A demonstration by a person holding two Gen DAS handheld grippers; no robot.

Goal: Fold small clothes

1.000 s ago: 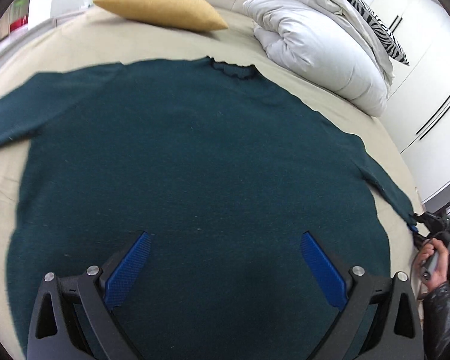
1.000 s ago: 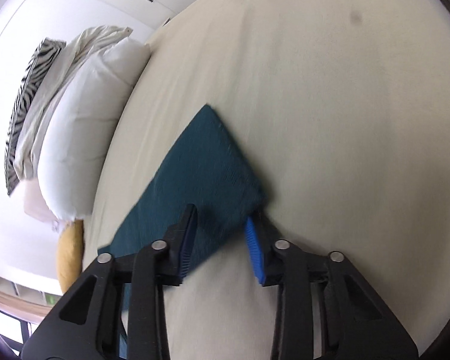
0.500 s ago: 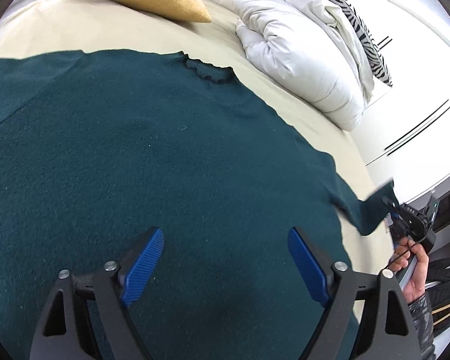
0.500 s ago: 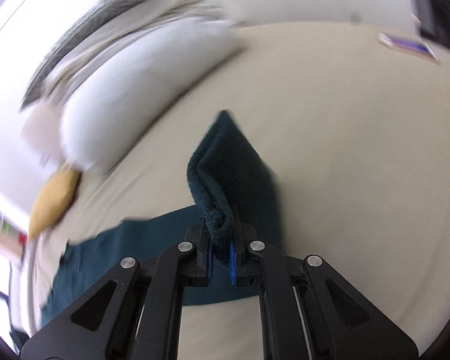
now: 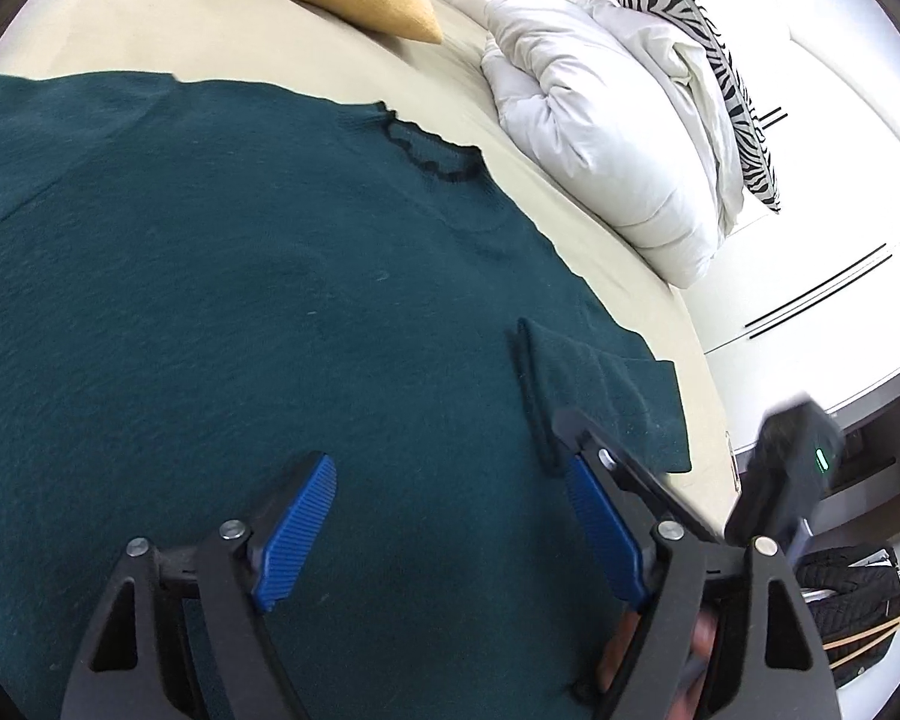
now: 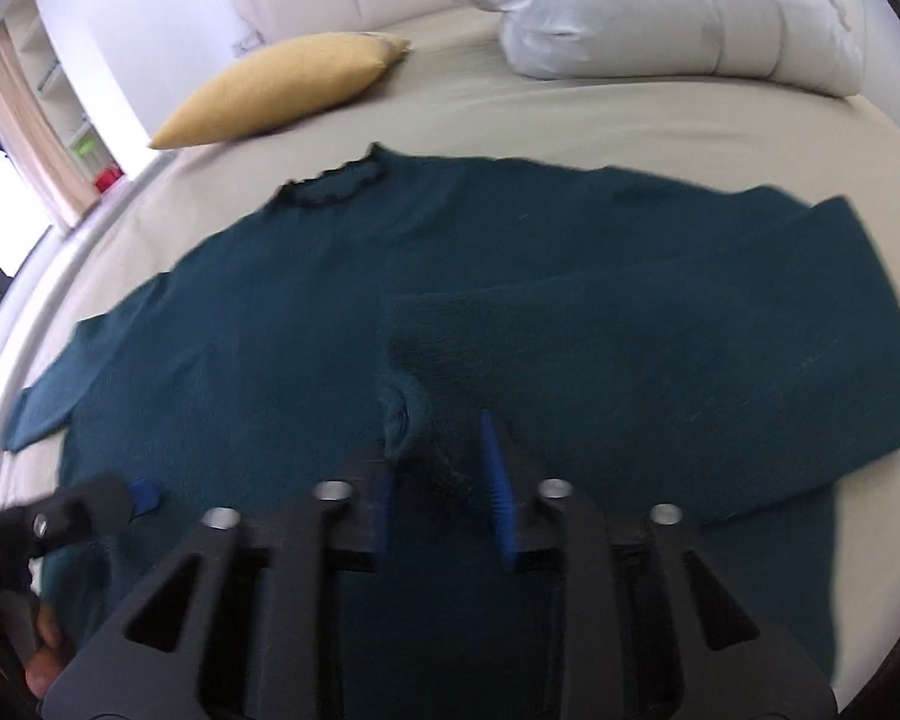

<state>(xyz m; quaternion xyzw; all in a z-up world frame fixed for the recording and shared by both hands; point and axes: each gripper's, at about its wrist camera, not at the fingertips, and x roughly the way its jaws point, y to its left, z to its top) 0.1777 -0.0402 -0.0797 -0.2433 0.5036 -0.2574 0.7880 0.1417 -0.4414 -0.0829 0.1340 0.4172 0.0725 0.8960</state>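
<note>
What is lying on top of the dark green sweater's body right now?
The dark green knit sweater has its own right sleeve folded across its body. The sleeve cuff sits between the right tongs. The fabric beneath the sleeve is hidden.

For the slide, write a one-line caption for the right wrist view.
Right gripper lays a folded sleeve across the dark green sweater spread on the bed.

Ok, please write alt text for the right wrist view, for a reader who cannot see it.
A dark teal sweater lies flat on a beige bed, its right sleeve folded across the body, the cuff between the slightly parted jaws of the right gripper. Beyond lie a yellow pillow and a white duvet.
</note>
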